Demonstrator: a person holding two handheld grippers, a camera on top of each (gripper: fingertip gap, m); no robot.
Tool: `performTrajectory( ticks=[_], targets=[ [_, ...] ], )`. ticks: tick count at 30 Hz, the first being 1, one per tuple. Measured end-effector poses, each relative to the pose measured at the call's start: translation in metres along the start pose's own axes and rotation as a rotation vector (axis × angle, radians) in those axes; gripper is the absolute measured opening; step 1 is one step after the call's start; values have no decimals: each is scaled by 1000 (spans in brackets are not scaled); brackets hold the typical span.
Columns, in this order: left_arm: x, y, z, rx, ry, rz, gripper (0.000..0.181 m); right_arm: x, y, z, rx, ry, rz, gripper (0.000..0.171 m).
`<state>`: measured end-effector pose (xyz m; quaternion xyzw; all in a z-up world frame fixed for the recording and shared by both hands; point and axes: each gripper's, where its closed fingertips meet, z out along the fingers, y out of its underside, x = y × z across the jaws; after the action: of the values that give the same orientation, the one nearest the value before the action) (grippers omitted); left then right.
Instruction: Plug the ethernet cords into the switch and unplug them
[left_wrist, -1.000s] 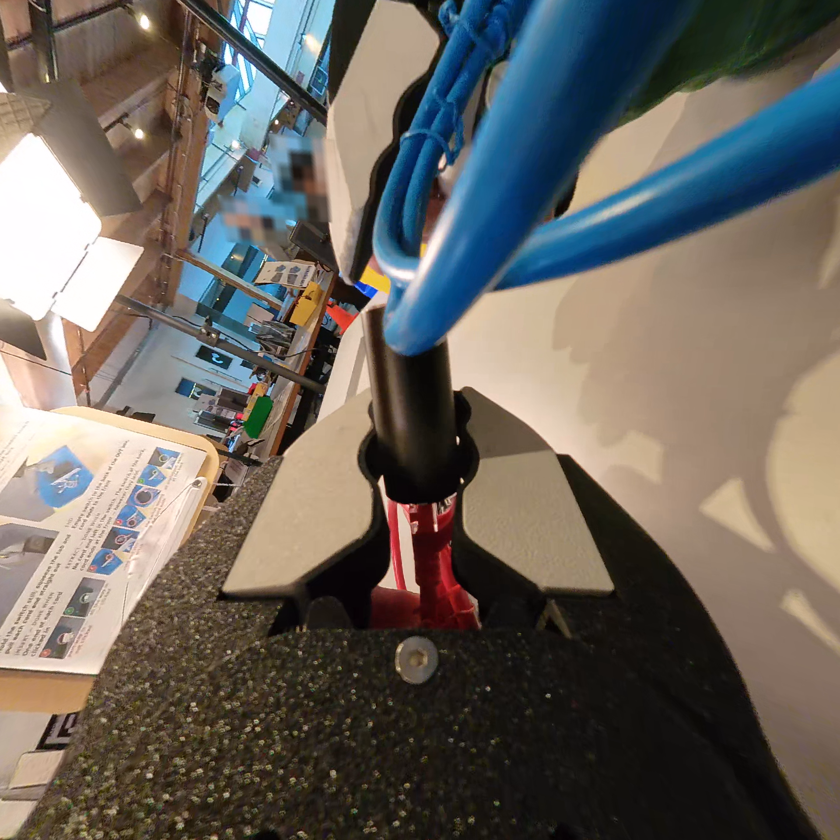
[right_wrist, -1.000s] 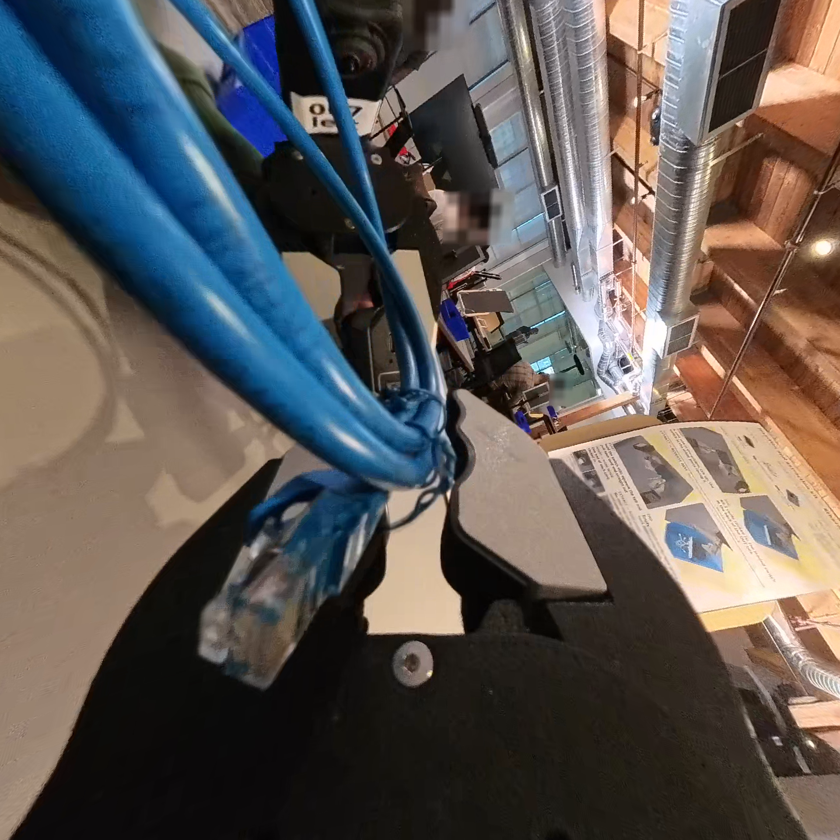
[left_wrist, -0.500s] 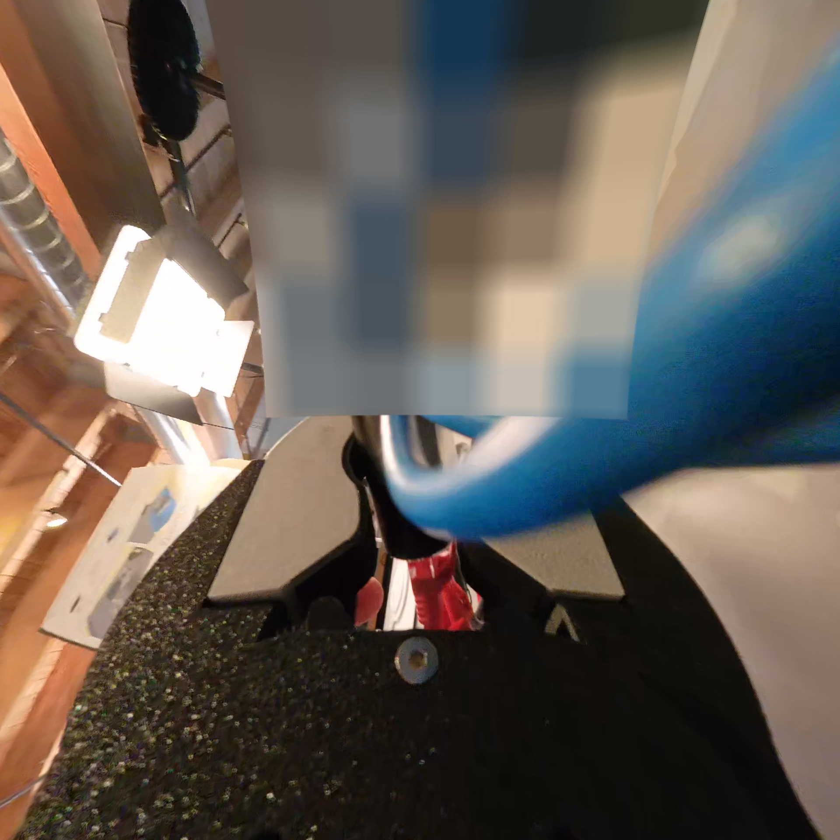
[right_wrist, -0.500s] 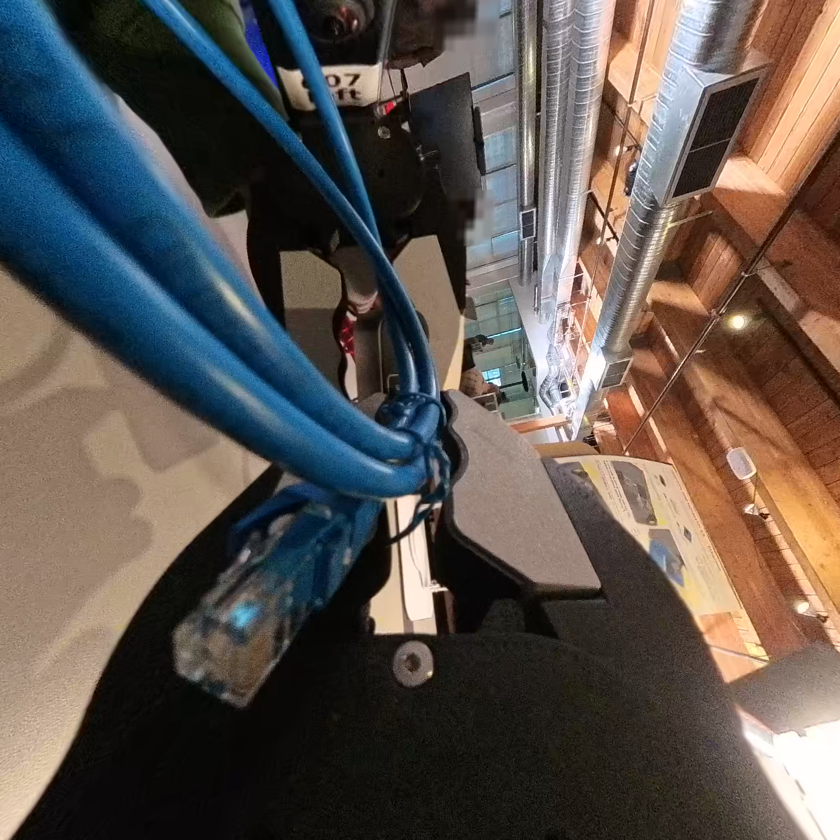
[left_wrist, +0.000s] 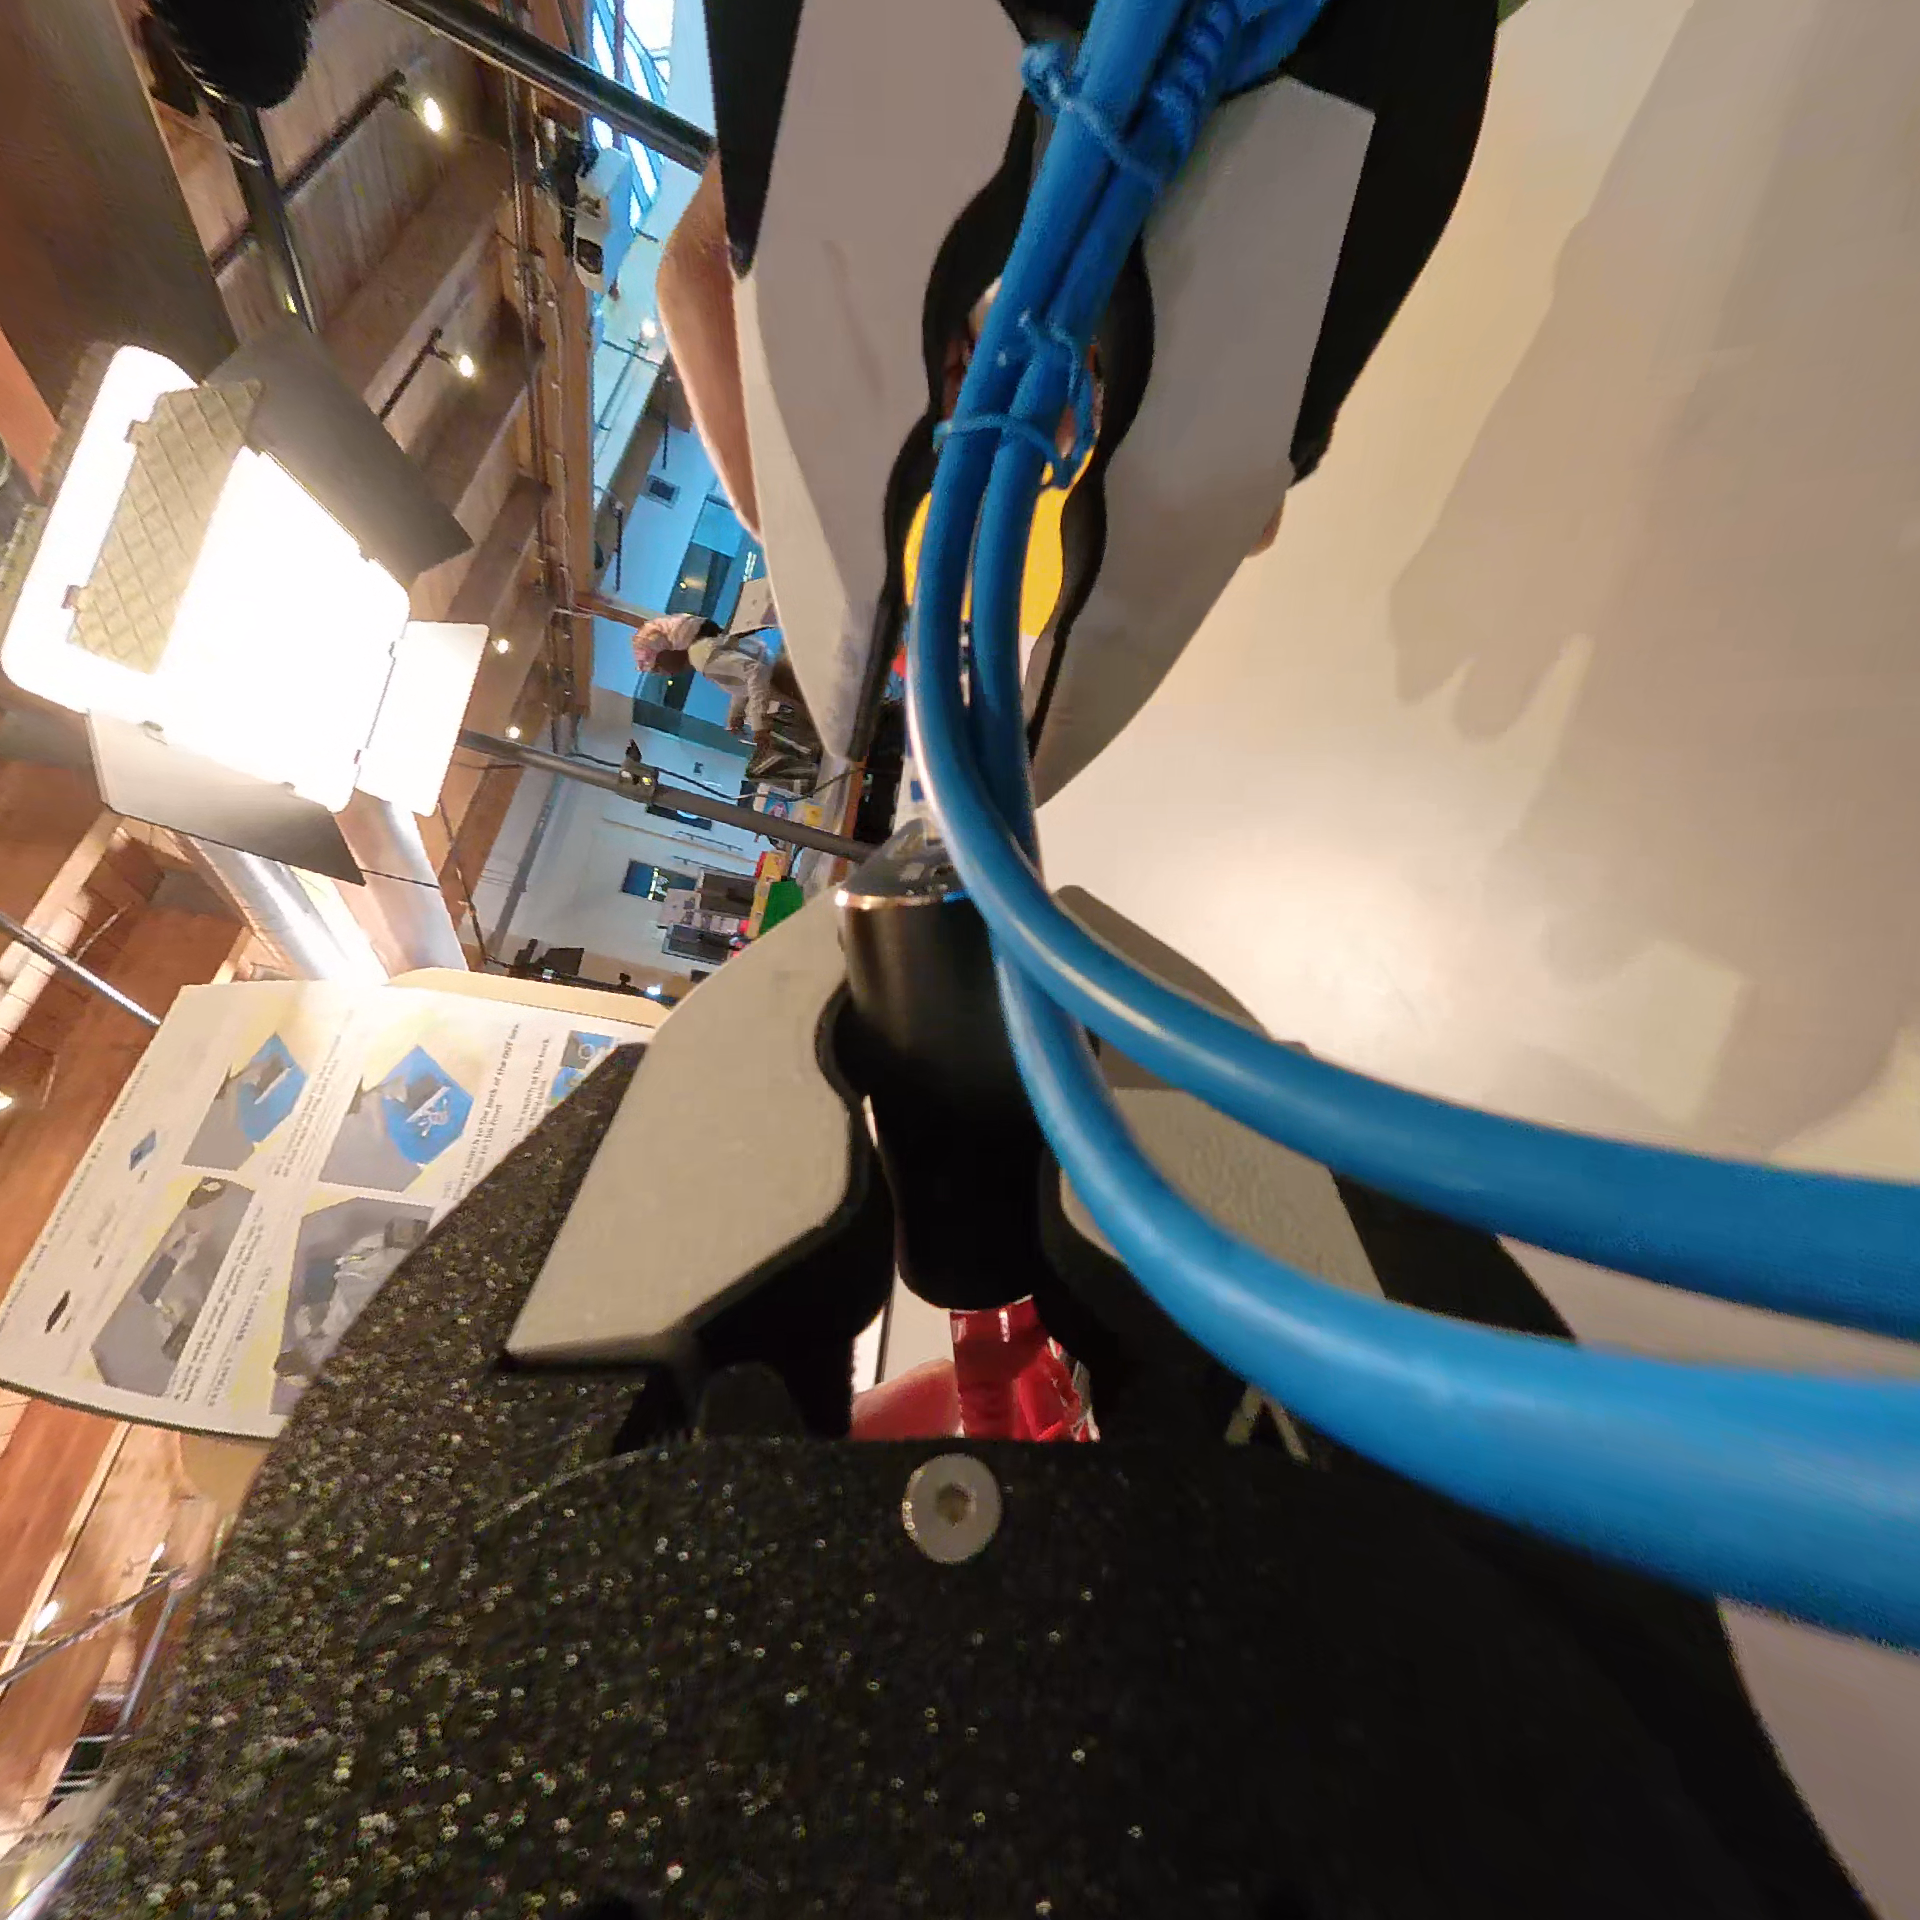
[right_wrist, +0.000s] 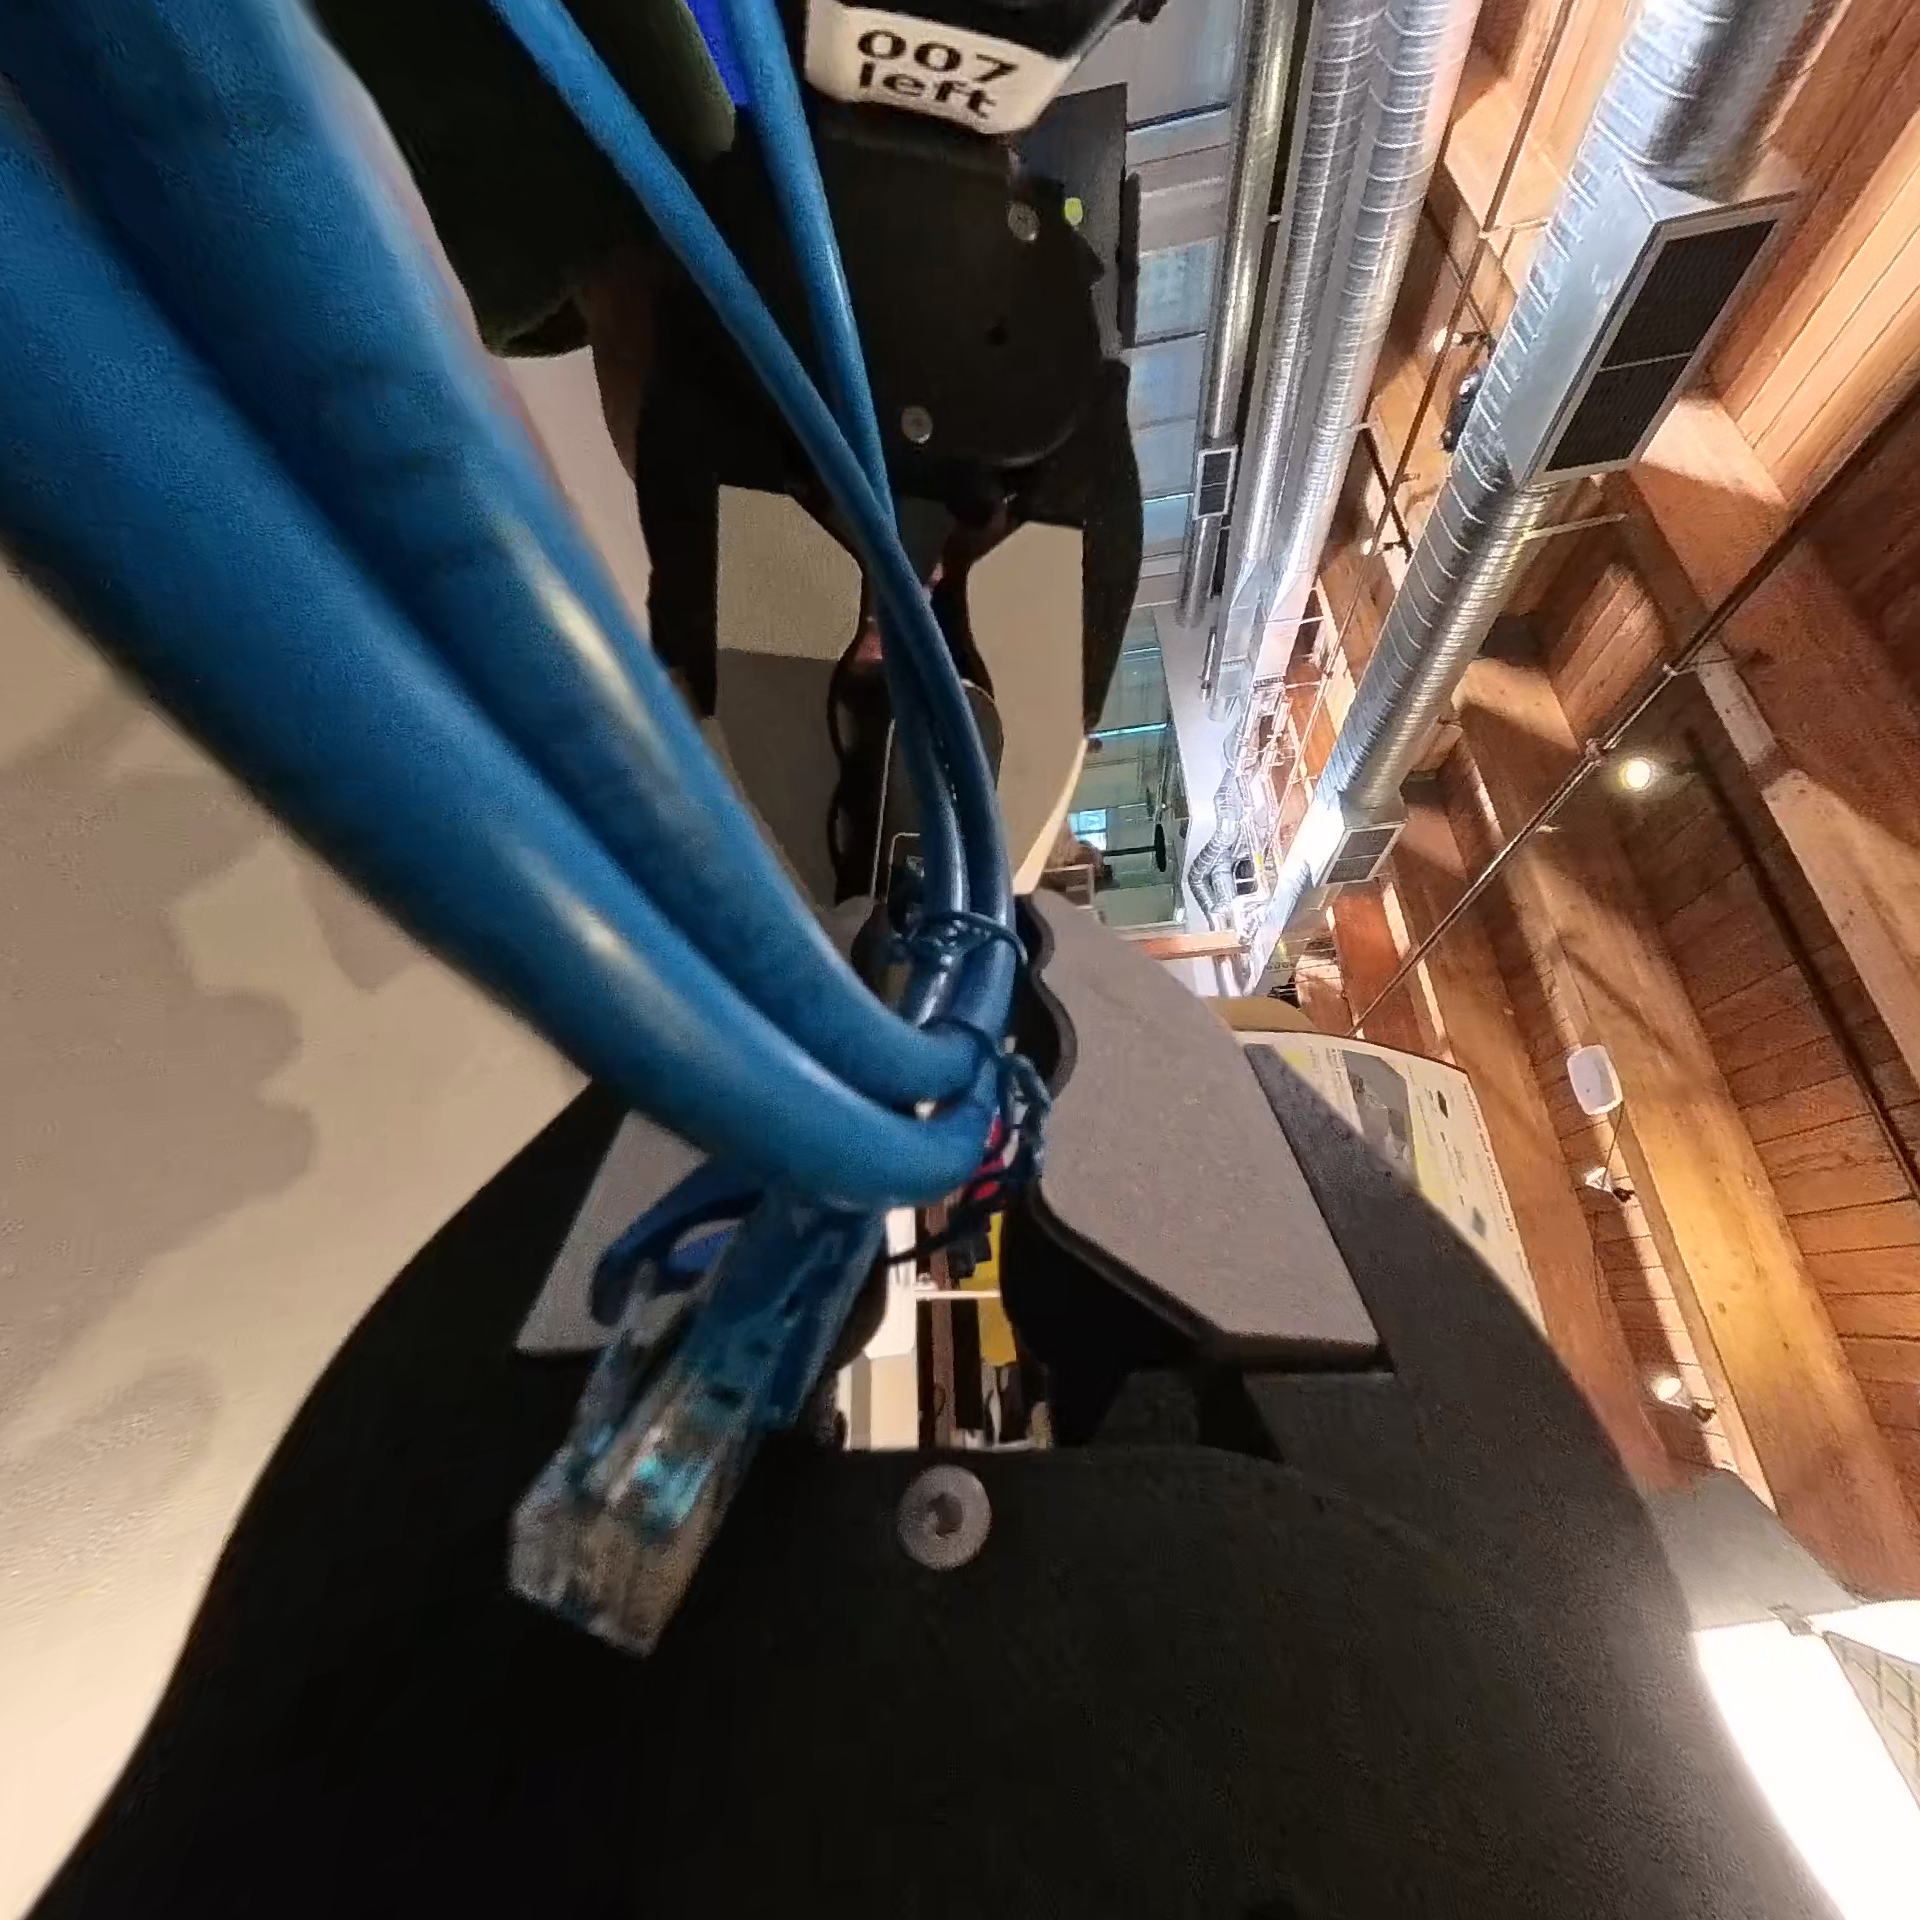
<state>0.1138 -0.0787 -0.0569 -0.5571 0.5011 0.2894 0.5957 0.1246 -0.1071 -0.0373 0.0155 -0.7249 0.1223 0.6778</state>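
My left gripper (left_wrist: 940, 997) is shut on a black cylinder (left_wrist: 925, 1122) with a red part behind it. Blue ethernet cords (left_wrist: 1351, 1122) loop across in front of it. My right gripper (right_wrist: 951, 997) is shut on the tied bundle of blue cords (right_wrist: 468, 727). One cord end with a clear plug (right_wrist: 623, 1496) hangs loose below its left finger. The two grippers face each other closely: the right gripper (left_wrist: 961, 675) shows at the top of the left wrist view, the left gripper (right_wrist: 925, 790) at the top of the right wrist view. No switch is in view.
A white table surface (left_wrist: 1558, 623) lies beside both grippers and also shows in the right wrist view (right_wrist: 156, 935). A printed instruction sheet (left_wrist: 260, 1174) on a board stands nearby, under a bright studio lamp (left_wrist: 208, 582). Metal ducts (right_wrist: 1455, 520) run overhead. My left and right fingertips are right by each other.
The two grippers have come closer together and both views have swung. Both stay shut on what they hold, and the loose plug still dangles.
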Motion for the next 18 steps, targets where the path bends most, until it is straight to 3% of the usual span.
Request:
performTrajectory(
  ticks=[6, 14, 18],
  targets=[
    [2, -3, 0, 17, 30, -63, 25, 1, 2, 0, 14, -35, 108, 19],
    [-9, -3, -1, 80, 63, -347, 27, 19, 8, 7, 15, 30, 407, 19],
    [-11, -4, -2, 70, 27, -254, 25, 19, 6, 5, -13, 18, 333, 18]
  ],
)
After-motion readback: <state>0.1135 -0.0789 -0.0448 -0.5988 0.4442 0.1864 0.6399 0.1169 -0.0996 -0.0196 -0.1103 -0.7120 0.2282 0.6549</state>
